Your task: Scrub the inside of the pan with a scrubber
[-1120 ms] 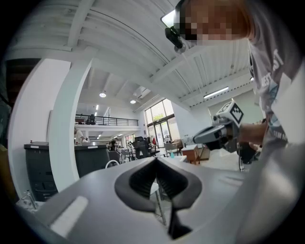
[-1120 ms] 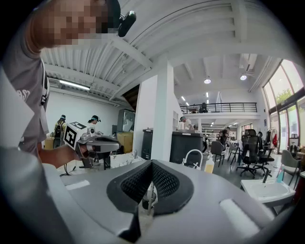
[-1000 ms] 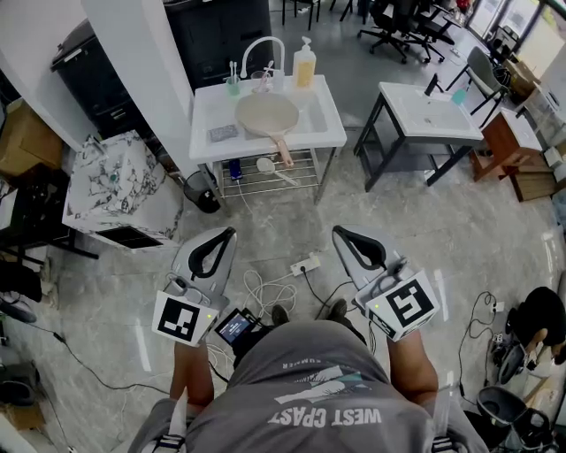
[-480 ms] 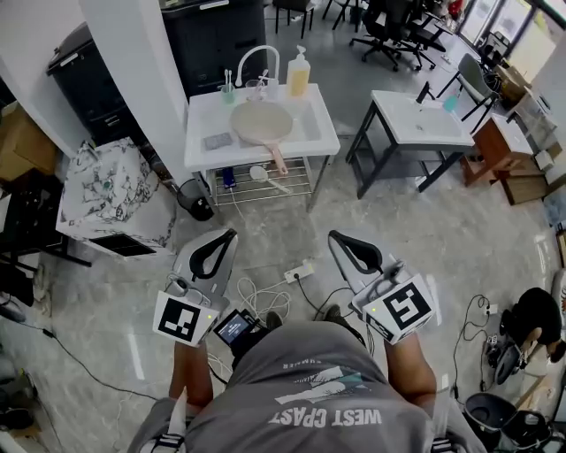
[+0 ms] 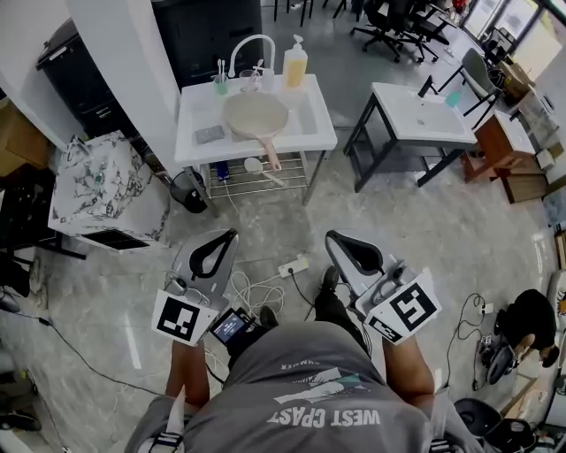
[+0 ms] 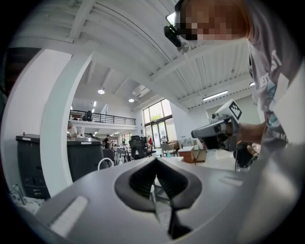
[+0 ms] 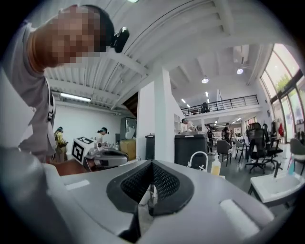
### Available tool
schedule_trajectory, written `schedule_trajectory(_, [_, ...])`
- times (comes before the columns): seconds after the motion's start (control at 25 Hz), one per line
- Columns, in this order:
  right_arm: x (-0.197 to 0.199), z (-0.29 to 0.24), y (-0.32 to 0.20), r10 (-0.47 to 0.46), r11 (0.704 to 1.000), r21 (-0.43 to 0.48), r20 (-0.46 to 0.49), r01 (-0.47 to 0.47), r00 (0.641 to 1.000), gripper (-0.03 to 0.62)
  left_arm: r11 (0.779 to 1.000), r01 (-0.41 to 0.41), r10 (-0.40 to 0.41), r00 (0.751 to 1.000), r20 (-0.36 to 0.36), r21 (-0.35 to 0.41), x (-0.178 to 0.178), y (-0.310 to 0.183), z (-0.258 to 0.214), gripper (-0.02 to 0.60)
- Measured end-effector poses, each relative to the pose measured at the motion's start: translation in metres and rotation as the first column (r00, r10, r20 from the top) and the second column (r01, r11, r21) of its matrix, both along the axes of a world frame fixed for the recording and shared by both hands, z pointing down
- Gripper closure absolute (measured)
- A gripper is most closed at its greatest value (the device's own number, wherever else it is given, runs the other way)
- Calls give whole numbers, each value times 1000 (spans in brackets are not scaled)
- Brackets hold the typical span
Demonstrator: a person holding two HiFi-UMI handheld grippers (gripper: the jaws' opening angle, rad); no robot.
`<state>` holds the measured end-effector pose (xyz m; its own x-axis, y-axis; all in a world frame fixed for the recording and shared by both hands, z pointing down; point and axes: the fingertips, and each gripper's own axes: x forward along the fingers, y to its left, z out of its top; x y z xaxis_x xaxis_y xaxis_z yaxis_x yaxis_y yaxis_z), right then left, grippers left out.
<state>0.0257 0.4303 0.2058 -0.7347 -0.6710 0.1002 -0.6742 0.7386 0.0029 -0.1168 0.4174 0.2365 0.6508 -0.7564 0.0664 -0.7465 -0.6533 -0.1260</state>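
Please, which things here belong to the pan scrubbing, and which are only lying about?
For the job: pan, grey pad beside it (likely the scrubber), soap bottle.
Lying about: power strip, white utensil on the lower rack, second basin.

A: What kind of room is shown here?
B: An open-plan office doubling as a test lab: swivel chairs (image 5: 389,18), mezzanine railing (image 7: 221,102), white washstand (image 5: 309,133), second washstand (image 5: 442,137), loose cables (image 5: 252,287) across the marble floor (image 5: 442,230).
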Motion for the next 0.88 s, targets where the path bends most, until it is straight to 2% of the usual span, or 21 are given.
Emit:
schedule_trajectory(0.08, [9,8,-15,-5,1000,11,-33,6,999,592,1000,16,-16,1000,11,-15,7,-9,5,580])
schedule_trajectory(0.36, [43,28,-86,-92,996,1,17,92,996,592,992,119,-116,991,59,-46,41,-59,15,580])
schedule_trajectory(0.48, [67,34,-124,-132,991,-7,31,133,991,592,987,149,-143,986,80,-67,70,-92,19,580])
schedule_trajectory(0.64, [106,42,-168,-214,976,-29,42,215,976,592,984,176,-173,980,101,-26,122,-137,8,580])
schedule_trajectory(0.76, [130,44,-199,-269,962,-27,38,270,962,592,979,203,-198,973,116,-35,161,-162,0,580])
schedule_trajectory(0.88, [142,42,-217,-307,950,-35,63,310,950,592,971,236,-229,964,134,-39,179,-177,-4,580])
